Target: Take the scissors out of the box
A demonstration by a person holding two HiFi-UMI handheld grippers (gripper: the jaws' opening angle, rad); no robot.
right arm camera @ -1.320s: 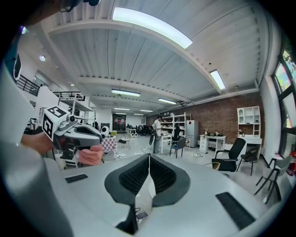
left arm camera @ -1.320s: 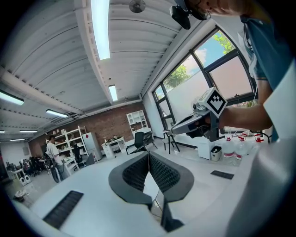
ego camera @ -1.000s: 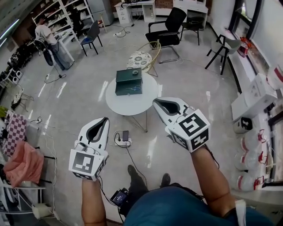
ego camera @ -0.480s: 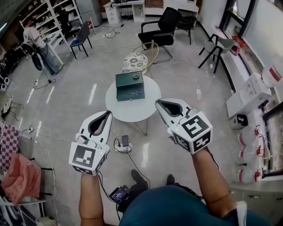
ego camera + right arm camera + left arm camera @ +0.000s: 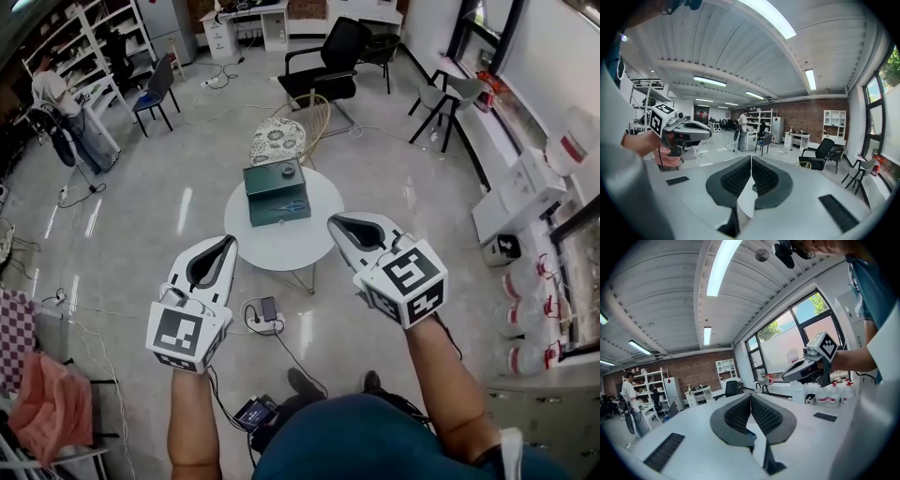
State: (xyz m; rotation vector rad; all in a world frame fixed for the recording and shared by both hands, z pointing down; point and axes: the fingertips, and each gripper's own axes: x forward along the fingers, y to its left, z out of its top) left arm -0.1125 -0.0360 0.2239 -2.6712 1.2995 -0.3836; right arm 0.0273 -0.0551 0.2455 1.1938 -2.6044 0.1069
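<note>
A dark green box (image 5: 276, 191) stands on a small round white table (image 5: 281, 246) ahead of me. Blue-handled scissors (image 5: 295, 205) lie in its near part. Both grippers are held in the air short of the table, well apart from the box. My left gripper (image 5: 227, 243) points at the table's near left edge, its jaws shut and empty (image 5: 751, 397). My right gripper (image 5: 334, 223) is level with the table's right edge, also shut with nothing in it (image 5: 751, 158). Each gripper shows in the other's view: the right gripper (image 5: 806, 369), the left gripper (image 5: 688, 127).
A wicker chair with a patterned cushion (image 5: 279, 139) stands just behind the table, a black office chair (image 5: 326, 67) farther back. A power strip and cable (image 5: 260, 313) lie on the floor at the table's foot. White cartons (image 5: 520, 192) line the right wall. A person (image 5: 52, 97) stands at far-left shelves.
Both grippers and the head have moved forward toward the round table, which now sits closer and more central. The jaws of both stay shut.
</note>
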